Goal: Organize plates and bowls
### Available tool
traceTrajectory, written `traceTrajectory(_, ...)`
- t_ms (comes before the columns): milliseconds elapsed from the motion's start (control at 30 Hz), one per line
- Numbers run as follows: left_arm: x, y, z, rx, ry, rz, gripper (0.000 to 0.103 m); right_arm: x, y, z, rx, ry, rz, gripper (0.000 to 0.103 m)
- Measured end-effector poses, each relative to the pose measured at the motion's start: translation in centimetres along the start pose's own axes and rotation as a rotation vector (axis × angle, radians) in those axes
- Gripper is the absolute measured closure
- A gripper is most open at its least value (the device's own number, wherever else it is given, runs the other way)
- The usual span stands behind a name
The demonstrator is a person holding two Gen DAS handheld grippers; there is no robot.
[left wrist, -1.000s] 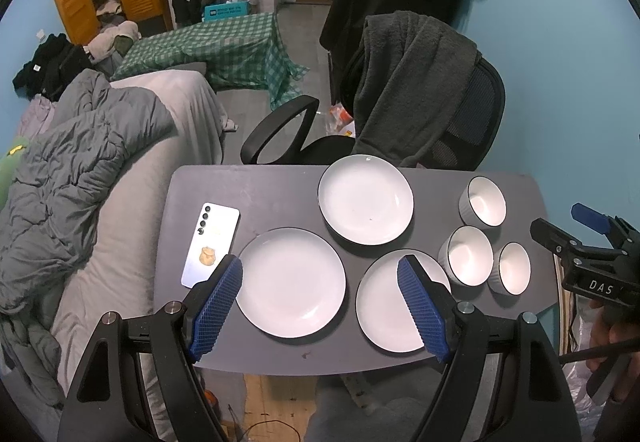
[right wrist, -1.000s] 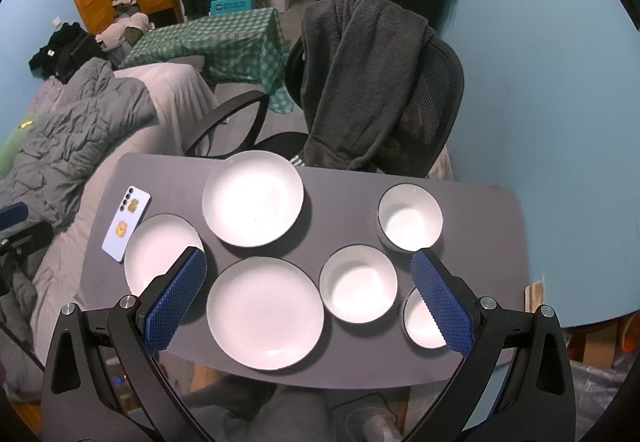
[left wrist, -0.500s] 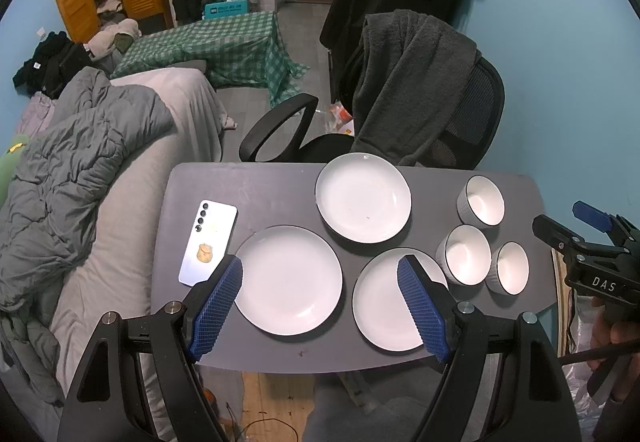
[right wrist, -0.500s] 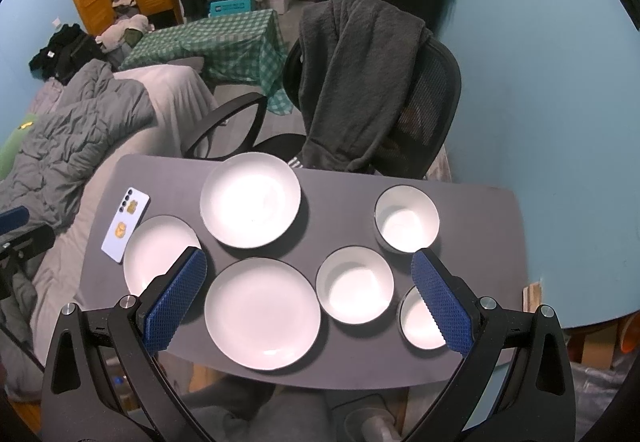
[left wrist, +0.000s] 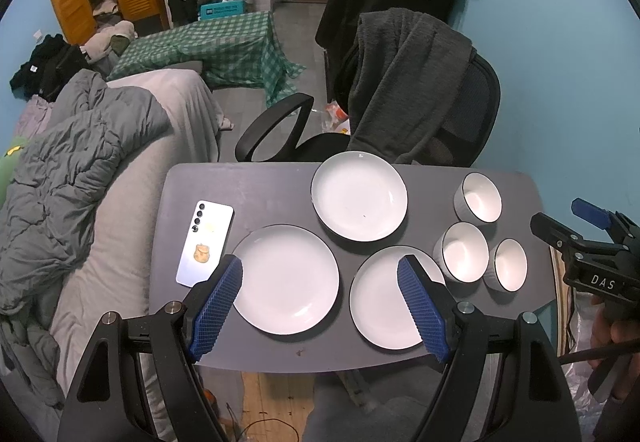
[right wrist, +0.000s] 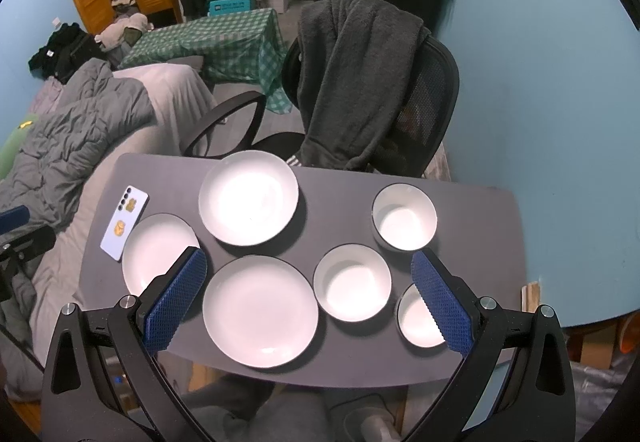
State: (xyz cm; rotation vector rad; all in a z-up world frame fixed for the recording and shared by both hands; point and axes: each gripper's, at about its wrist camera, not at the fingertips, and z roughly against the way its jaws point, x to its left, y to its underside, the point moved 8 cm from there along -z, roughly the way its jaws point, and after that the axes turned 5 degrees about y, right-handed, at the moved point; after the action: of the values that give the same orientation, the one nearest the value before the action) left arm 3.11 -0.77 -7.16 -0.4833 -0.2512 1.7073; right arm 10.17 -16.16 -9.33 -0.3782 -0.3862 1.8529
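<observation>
Three white plates lie on the grey table (left wrist: 260,186): one at the back (left wrist: 359,196) (right wrist: 248,197), one front left (left wrist: 286,279) (right wrist: 158,253), one front middle (left wrist: 386,298) (right wrist: 260,312). Three white bowls stand to the right: the far one (left wrist: 480,198) (right wrist: 405,222), the middle one (left wrist: 462,252) (right wrist: 352,284), the small near one (left wrist: 509,264) (right wrist: 418,316). My left gripper (left wrist: 320,306) is open and empty, high above the front plates. My right gripper (right wrist: 306,302) is open and empty, high above the middle bowl; it also shows in the left wrist view (left wrist: 592,238).
A white phone (left wrist: 205,244) lies face down at the table's left. An office chair (left wrist: 420,110) with a dark fleece over it stands behind the table. A bed with a grey duvet (left wrist: 72,170) runs along the left. A blue wall is on the right.
Both grippers have drifted slightly up and back, so the table looks a little smaller. Nothing on the table has moved. Both grippers stay open.
</observation>
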Motion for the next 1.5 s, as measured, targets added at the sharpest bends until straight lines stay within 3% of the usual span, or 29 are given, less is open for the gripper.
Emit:
traceTrajectory(967,-0.1,-0.4,-0.3,0.018,0.057,-0.041,0.022,-0.3,0.1,0.6,0.0,0.006,-0.018,0.002)
traceTrajectory(1333,-0.1,0.3,-4.3,0.101,0.124,-0.154,0.022,-0.9,1.9,-1.6,0.046,-0.004,-0.068,0.003)
traceTrajectory(1500,-1.1,0.8,-6.9,0.118,0.144,-0.253,0.022,-1.6,3.5,-3.0,0.067,-0.018,-0.1,0.003)
